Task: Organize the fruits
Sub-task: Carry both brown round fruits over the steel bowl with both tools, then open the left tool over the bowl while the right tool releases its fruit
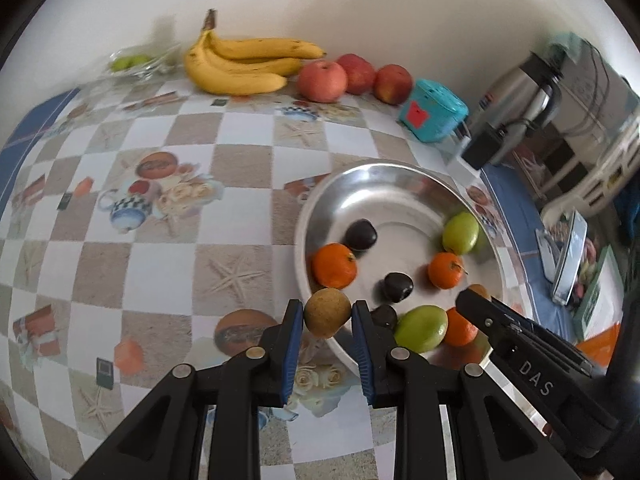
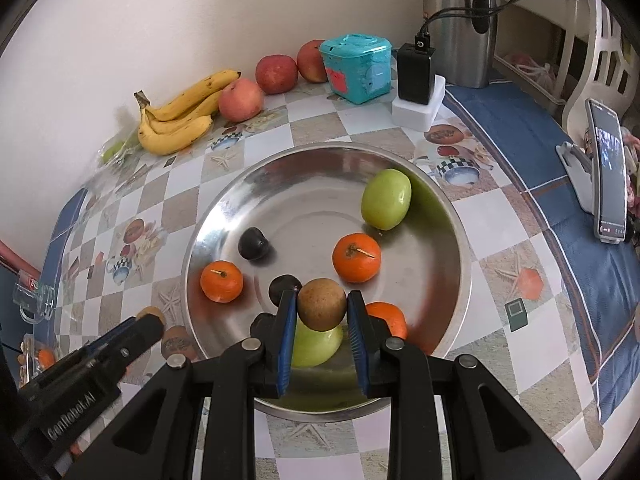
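The left gripper [image 1: 326, 307] is pinching a brown fruit [image 1: 327, 320] between its blue pads [image 1: 295, 320]. The right gripper [image 2: 322, 300] is pinching the other brown fruit [image 2: 321, 308] the same way. Both fruits are held in the air and sit snug between the pads.

Both grippers point steeply down at the table [image 1: 160, 264]. They are side by side and close together, left one on the left (each shows up at the edge of the other's camera).

The thing that matters most is where each fruit hangs. The left one is over the bowl's [image 1: 316, 200] left rim, with bare table just to its left. The right one is over the near part of the bowl, right above a green fruit [image 2: 316, 344]. So the left hand is nearer the bare table, and the right hand is nearer the inside of the bowl. I cannot tell if the brown fruits are going in or coming out. Both are nearly round, so there is no long side to line up.

The bowl sits toward the right edge of the table. Inside are oranges [image 2: 356, 258], another green fruit [image 2: 386, 199] and small dark fruits [image 2: 253, 244]. They are spread out, mostly not touching.

At the back edge, by the wall, lie bananas [image 1: 240, 66] and apples [image 1: 322, 80]. A blue box [image 1: 434, 110] stands next to the apples.

I think each hand must take care to set its fruit down gently, because round fruit will roll.
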### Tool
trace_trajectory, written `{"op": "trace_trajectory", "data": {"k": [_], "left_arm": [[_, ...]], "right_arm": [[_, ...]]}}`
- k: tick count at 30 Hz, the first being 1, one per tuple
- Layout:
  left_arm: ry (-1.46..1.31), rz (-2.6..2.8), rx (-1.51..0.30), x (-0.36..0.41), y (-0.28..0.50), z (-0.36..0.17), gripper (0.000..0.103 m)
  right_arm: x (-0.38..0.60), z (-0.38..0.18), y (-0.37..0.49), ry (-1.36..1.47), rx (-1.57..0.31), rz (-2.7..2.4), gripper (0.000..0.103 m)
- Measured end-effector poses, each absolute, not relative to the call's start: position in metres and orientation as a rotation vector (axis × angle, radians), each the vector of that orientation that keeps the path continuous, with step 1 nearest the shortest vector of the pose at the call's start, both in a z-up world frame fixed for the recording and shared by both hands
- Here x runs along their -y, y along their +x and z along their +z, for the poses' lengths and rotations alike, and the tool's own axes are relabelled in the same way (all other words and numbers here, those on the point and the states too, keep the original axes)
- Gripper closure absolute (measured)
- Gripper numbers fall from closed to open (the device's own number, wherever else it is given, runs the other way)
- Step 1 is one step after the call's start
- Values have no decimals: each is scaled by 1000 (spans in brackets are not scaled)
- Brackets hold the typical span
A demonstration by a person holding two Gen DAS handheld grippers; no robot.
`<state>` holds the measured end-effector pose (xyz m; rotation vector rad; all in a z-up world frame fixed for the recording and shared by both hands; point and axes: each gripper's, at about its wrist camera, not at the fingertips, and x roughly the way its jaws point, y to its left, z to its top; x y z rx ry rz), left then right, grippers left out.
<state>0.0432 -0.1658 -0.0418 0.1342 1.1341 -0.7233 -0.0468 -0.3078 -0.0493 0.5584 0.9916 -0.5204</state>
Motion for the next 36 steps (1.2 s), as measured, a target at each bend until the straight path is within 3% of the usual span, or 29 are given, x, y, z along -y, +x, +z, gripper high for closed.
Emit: {"op": "trace_trajectory", "data": {"k": [15, 23, 27, 34, 36], "left_arm": [[131, -778, -1137, 183, 35, -49, 76], [136, -772, -1150, 187, 34, -53, 74], [128, -765, -1154, 184, 36, -52, 62], [103, -741, -1152, 175, 42, -49, 60], [101, -708, -1148, 170, 46, -48, 48]], "right_arm": [[308, -54, -45, 573, -1001, -501, 76], [312, -51, -48, 577, -990, -510, 69], [312, -51, -49, 580, -990, -514, 69], [313, -51, -49, 578, -993, -517, 69], [312, -51, -50, 574, -995, -518, 69]]}}
